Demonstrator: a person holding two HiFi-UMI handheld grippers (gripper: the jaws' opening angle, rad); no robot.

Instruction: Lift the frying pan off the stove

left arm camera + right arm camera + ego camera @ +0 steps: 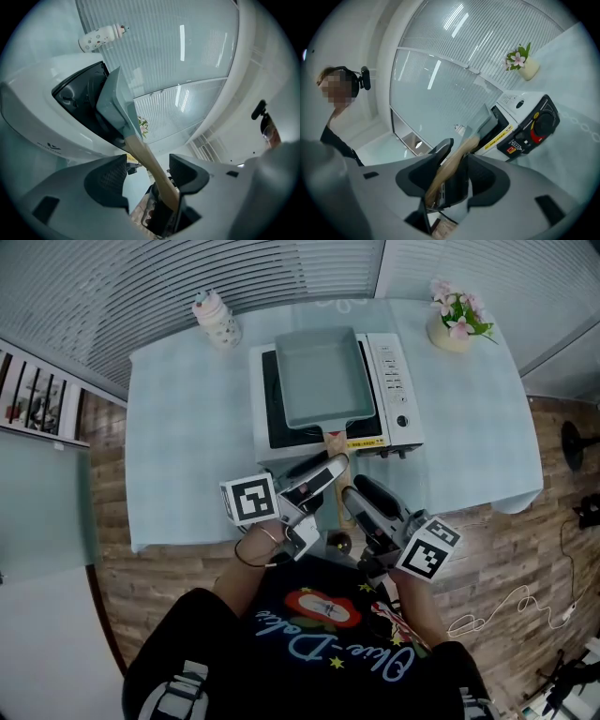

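Pan (pixel 319 381) sits on stove (pixel 398 395), handle (pixel 150 164) btwn parted jaws.

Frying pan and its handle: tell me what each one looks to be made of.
Frying pan: probably coated metal. It has a matte grey-blue finish, an even dull surface and thin straight walls. The kind of coating can't be told.
Handle: seemingly wood, pale tan and unglossed, a warm colour distinct from the pan's.
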